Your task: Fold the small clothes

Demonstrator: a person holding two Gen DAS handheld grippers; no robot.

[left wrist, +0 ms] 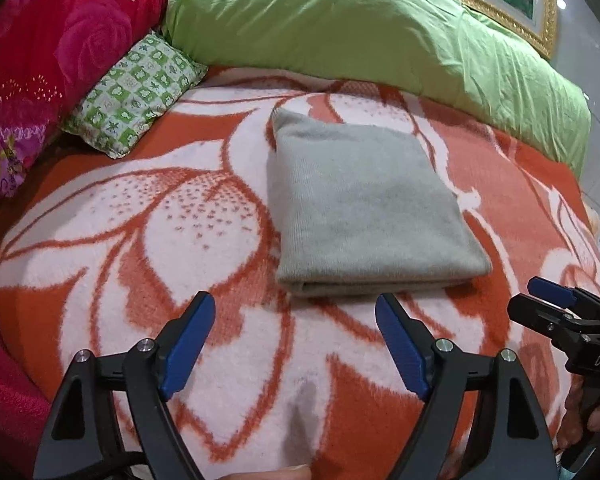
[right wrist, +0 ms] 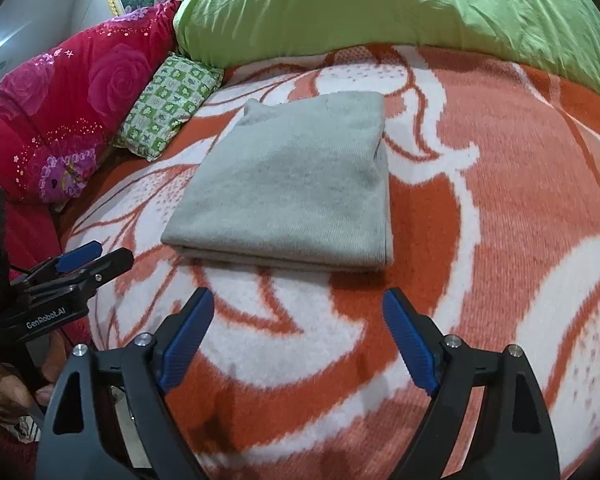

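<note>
A grey knit garment (left wrist: 364,204) lies folded into a flat rectangle on the orange-and-white flowered blanket (left wrist: 180,216), its layered edge facing me. My left gripper (left wrist: 296,308) hovers just short of that edge, open, with nothing between its blue pads. In the right wrist view the same garment (right wrist: 292,184) lies ahead of my right gripper (right wrist: 298,304), which is also open and empty. Each gripper shows in the other's view: the right gripper (left wrist: 540,296) at the right edge, the left gripper (right wrist: 96,256) at the left, both apart from the cloth.
A large green duvet (left wrist: 360,28) is heaped behind the garment. A small green checked pillow (left wrist: 136,92) and a red rose-patterned quilt (left wrist: 48,48) lie at the left. A gold picture frame (left wrist: 540,8) stands behind the duvet. A hand (right wrist: 4,388) holds the left gripper's handle.
</note>
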